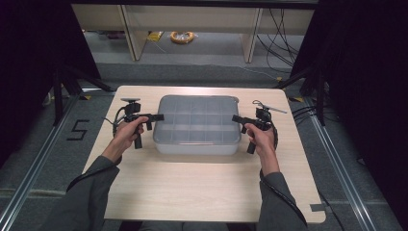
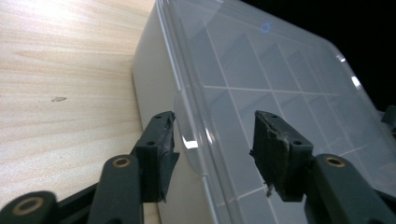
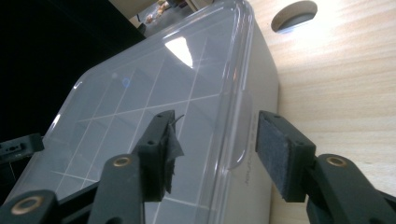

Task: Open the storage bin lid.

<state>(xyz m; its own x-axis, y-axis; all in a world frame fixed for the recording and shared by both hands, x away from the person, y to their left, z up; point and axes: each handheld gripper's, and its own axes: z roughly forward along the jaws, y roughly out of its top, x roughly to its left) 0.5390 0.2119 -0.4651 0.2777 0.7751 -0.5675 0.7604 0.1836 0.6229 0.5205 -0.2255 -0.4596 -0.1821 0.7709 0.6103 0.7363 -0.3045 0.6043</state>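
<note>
Black jaws of the left gripper [image 2: 212, 154] are straddling the lid tab on one short end of the clear compartment box [image 1: 197, 125], one pad below the rim, one above the lid; a gap is showing, so nothing is clamped yet. Opposite, the right gripper [image 3: 215, 154] is bracketing the matching tab [image 3: 240, 135] in the same way, pads apart from the plastic. Whether any pad is grazing the rim is hard to judge at this angle. Both hands are flanking the box, which is sitting mid-table [image 1: 192, 192], lid [image 2: 280, 93] shut. It is looking light, rigid, smooth and probably slippery, so the tabs are offering the best purchase; thin walls may be flexing under a hard squeeze. Bare tabletop is lying all around, especially toward the person, leaving ample room for lifting.
</note>
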